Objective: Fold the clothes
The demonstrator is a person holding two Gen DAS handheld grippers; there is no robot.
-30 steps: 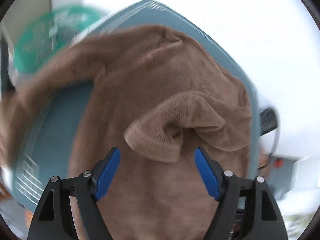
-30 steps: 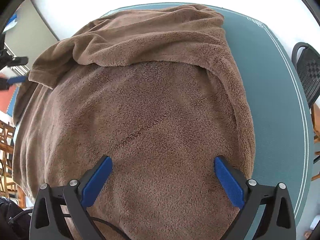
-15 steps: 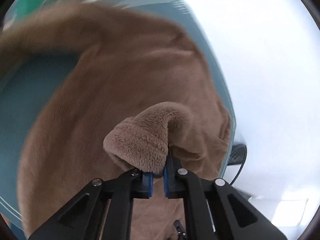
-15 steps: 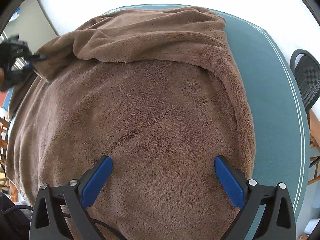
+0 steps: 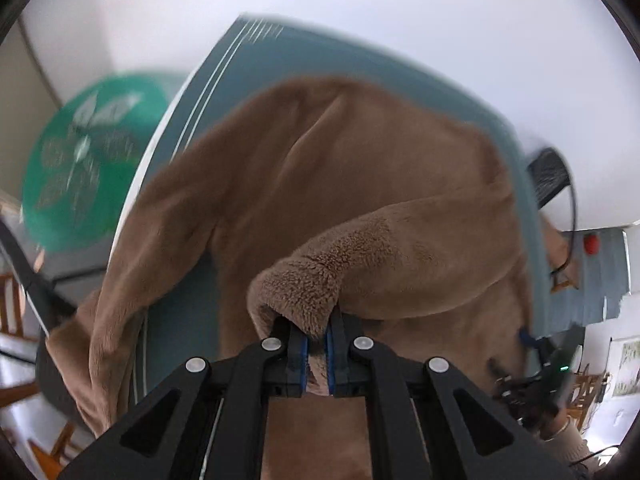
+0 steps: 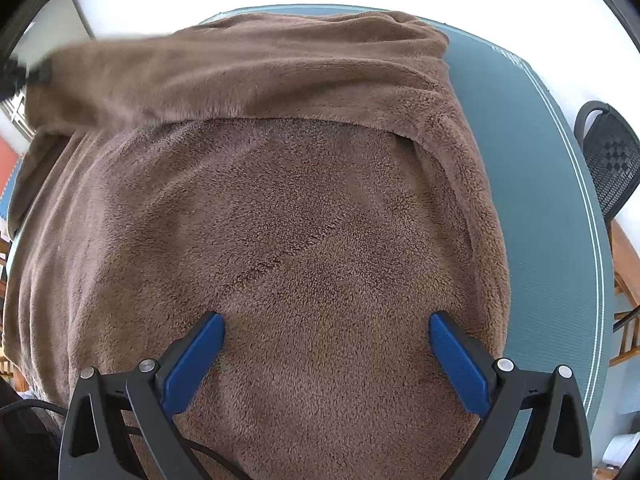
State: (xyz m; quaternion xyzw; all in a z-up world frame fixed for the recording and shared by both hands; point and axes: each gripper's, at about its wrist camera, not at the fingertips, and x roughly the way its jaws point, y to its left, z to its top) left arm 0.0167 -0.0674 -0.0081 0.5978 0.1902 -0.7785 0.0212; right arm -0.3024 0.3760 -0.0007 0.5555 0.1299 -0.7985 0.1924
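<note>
A brown fleece garment [image 6: 304, 216] lies spread over a teal table [image 6: 532, 184]. In the left wrist view my left gripper [image 5: 316, 340] is shut on a fold of this fleece garment [image 5: 360, 184], lifting its fluffy edge off the table [image 5: 280, 56]. My right gripper [image 6: 326, 340] hovers low over the near part of the cloth, jaws wide open with nothing pinched between the blue pads [image 6: 460, 364]. The right gripper also shows small at the right edge of the left wrist view [image 5: 532, 364]. The left gripper [image 6: 28, 74] appears dark and blurred at the far left of the right wrist view, pulling the cloth taut.
A green round patterned thing [image 5: 84, 168] lies beyond the table's left side. A black mesh chair [image 6: 612, 160] stands to the right of the table. Wooden chair parts [image 6: 628, 264] sit at the right edge. The garment hangs over the table's left edge.
The left gripper shut on a raised fold of the fleece and lifted it, rolling as it went. The right gripper sank slightly toward the cloth and stays open.
</note>
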